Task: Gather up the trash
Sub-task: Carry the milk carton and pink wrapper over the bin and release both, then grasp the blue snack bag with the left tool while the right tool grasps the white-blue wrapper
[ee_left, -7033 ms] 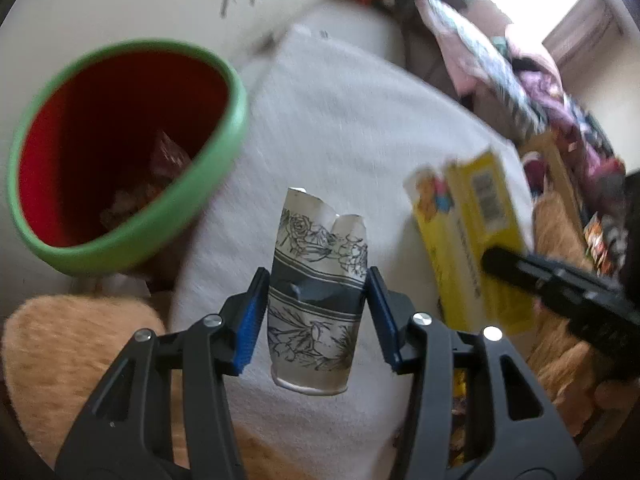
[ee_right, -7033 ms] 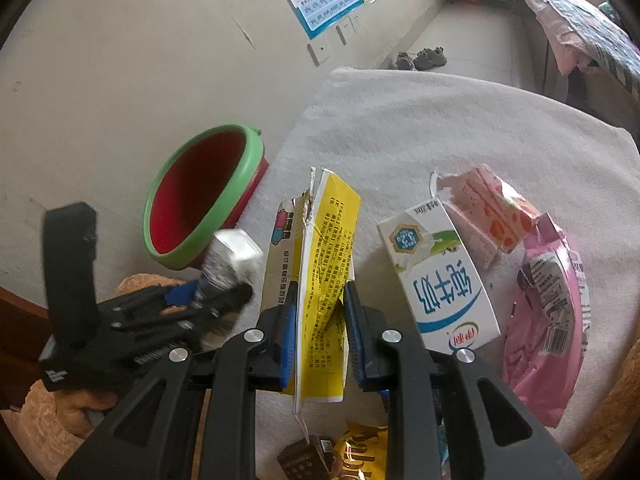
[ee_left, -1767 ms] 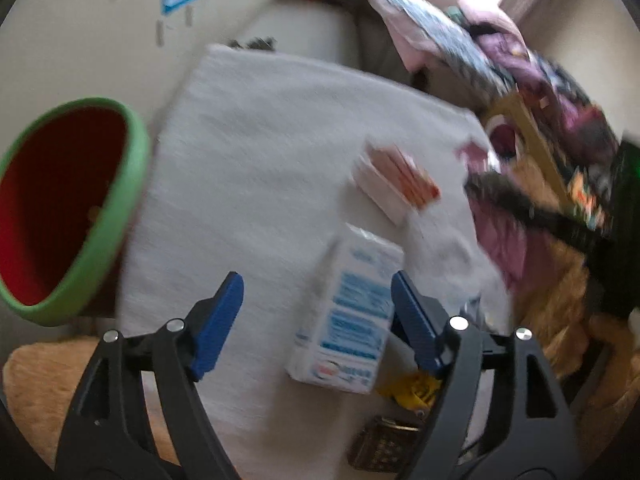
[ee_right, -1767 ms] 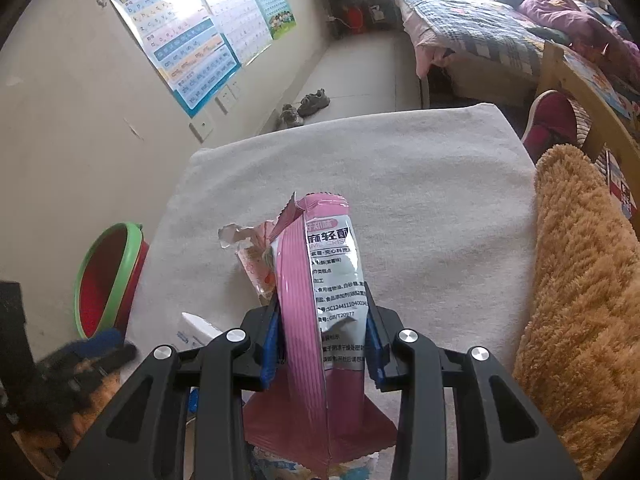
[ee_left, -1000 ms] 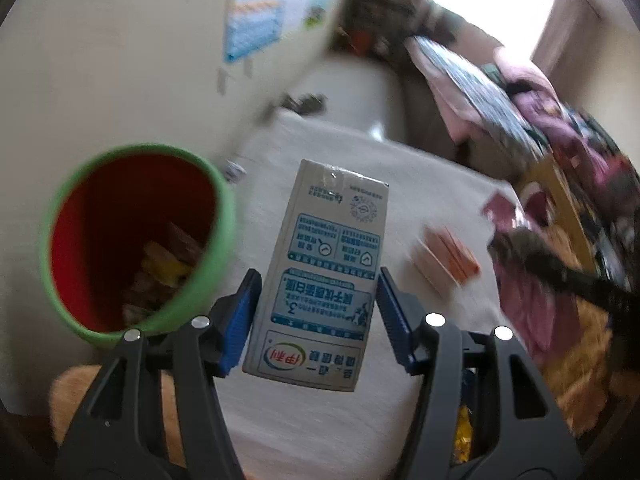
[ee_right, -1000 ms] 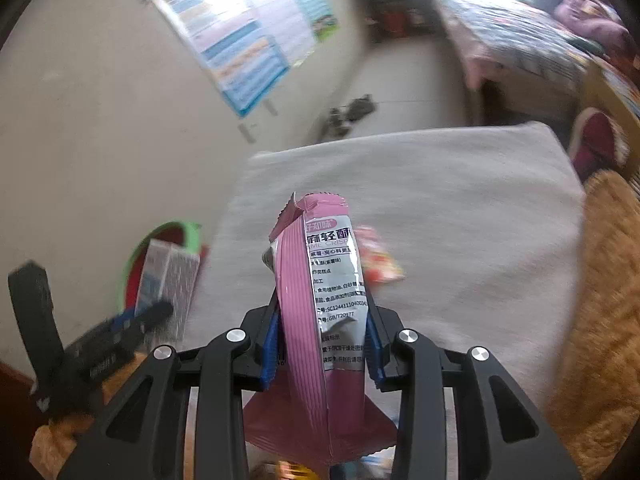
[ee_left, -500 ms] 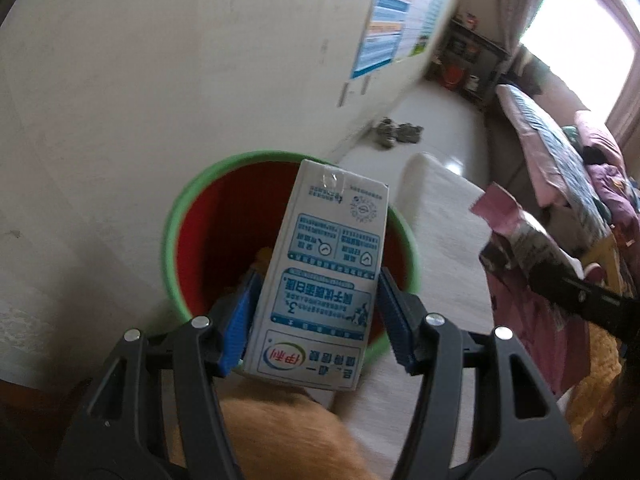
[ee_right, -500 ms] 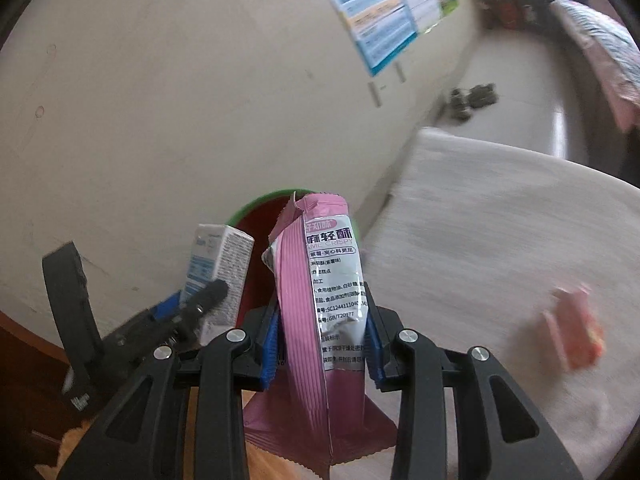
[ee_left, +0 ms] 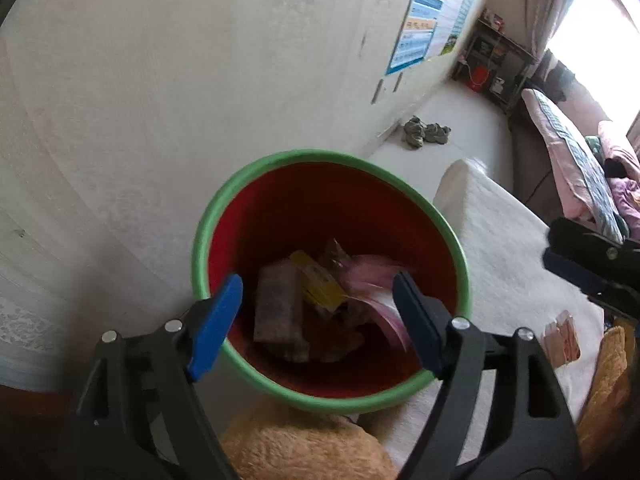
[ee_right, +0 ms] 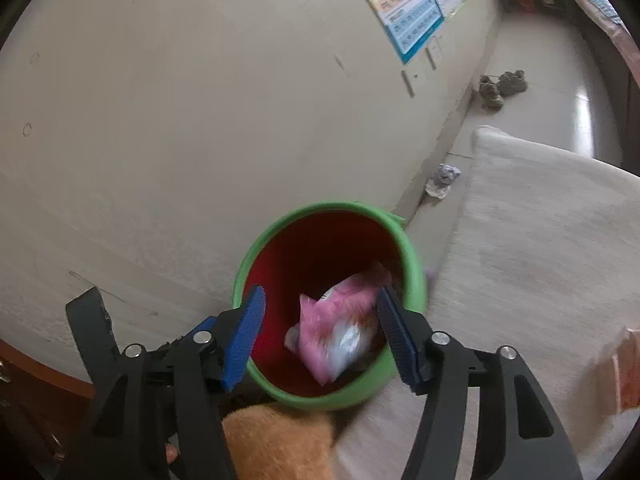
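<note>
Beside wall, bin (ee_left: 256, 184) (mouth tilted tongs-ward) (ee_left: 318, 306)

Left gripper (ee_left: 318, 312) points downward, jaws spread wide, nothing between the blue pads (ee_left: 216, 322). Right gripper (ee_right: 320, 334) just beside it on its right, also tipped down, jaws wide apart, holding nothing.

Wall poster (ee_right: 416, 4): print too small and blurred — unreadable
Pink wrapper (ee_right: 336, 328): at 6 o'clock — blurred, nothing legible
</note>
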Action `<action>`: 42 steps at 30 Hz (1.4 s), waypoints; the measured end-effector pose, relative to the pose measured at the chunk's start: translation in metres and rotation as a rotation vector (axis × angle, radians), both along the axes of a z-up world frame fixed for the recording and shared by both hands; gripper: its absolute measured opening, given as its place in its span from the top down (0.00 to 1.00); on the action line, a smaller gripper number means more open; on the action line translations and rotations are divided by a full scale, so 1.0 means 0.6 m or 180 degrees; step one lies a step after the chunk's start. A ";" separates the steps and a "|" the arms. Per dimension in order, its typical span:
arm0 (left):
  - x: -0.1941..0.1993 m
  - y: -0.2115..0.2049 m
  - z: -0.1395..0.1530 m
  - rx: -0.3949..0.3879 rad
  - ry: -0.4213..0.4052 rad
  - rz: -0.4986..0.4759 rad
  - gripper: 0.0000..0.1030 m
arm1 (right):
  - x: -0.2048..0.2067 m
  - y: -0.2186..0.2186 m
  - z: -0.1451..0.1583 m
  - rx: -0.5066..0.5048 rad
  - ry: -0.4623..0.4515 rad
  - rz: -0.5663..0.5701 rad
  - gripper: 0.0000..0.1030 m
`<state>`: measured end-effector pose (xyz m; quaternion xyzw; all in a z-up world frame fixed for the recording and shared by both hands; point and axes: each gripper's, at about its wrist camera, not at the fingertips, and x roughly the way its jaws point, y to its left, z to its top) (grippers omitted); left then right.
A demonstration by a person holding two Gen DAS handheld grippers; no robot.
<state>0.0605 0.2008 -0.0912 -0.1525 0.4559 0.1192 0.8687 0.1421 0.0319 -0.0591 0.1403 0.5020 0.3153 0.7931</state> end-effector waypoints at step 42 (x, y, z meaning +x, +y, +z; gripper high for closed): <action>-0.045 -0.491 -0.128 -0.0909 0.1137 -0.2301 0.44 | -0.181 -0.464 -0.105 -0.0645 0.0155 -0.1460 0.45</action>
